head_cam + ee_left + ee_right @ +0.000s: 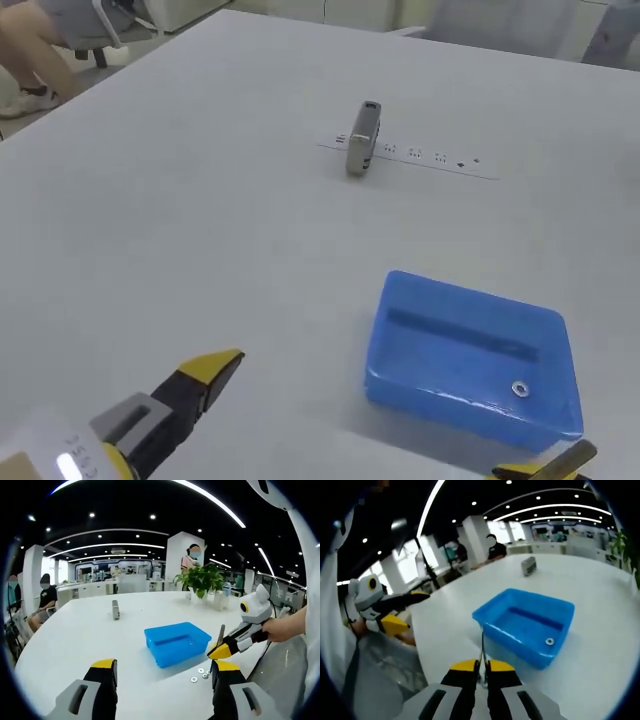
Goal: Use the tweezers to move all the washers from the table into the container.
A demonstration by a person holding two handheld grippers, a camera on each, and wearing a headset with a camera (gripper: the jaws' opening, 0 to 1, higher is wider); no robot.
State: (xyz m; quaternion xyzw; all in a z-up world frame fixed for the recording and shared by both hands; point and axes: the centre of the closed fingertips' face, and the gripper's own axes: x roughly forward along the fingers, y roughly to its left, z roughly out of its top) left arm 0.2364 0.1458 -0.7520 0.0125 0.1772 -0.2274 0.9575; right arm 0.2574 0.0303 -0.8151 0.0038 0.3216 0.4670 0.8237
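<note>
A blue container (470, 355) stands on the white table at the right front, with one washer (519, 389) lying inside it. In the left gripper view several washers (201, 674) lie on the table just in front of the container (175, 640). My right gripper (481, 667) is shut on the thin tweezers (481, 647), whose tips point toward the container's (525, 622) near wall. The same gripper (240, 635) hovers above the loose washers. My left gripper (164, 672) is open and holds nothing, left of the container (200, 390).
A small grey block (363, 138) stands upright on a socket strip (430, 157) set in the table's far middle. People sit and stand at the far edges. A potted plant (202, 580) stands beyond the table.
</note>
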